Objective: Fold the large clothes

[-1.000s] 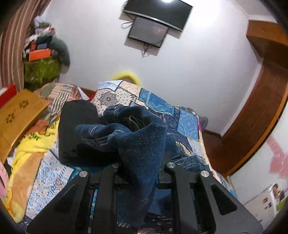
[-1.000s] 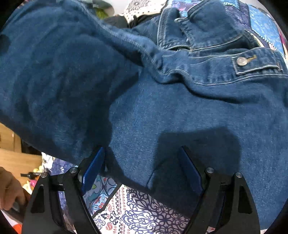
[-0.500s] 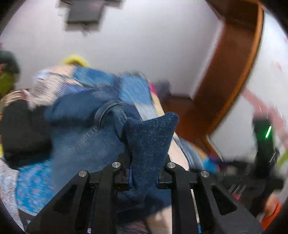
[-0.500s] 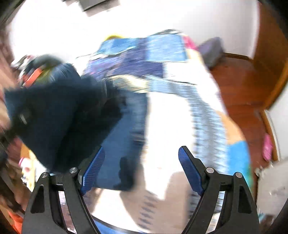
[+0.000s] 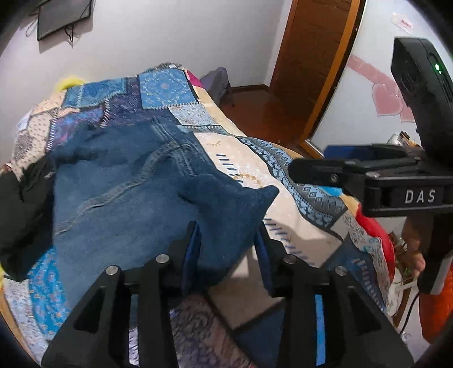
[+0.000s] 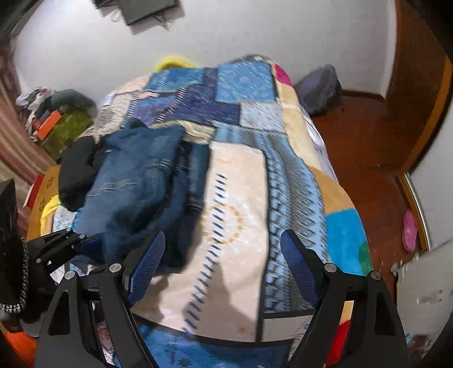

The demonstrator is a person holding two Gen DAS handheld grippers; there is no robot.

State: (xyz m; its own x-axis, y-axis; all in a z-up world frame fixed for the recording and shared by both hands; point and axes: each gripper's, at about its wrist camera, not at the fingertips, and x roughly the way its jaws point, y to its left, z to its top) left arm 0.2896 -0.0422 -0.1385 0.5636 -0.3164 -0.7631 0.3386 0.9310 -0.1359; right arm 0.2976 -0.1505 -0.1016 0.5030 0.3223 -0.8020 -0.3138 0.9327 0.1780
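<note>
Jeans (image 5: 119,181) lie long up the bed (image 5: 283,181); my left gripper (image 5: 226,240) pinches their corner, my right gripper (image 6: 223,254) gapes wide.

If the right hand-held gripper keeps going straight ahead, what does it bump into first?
Probably the patchwork blanket on the bed; the open right hand-held gripper has nothing between its fingers. The jeans lie off to its left.

A white painted wall (image 6: 85,56) fills the top of the right wrist frame, with a dark flat screen (image 6: 147,8) mounted at its upper left edge. Below it, a bed under a patchwork blanket of blue, cream and purple squares (image 6: 243,119) takes the centre. At right lie a glossy reddish-brown wooden floor (image 6: 362,147) and a brown wooden door (image 5: 311,56). A pink slipper (image 6: 409,230) sits at far right.
</note>
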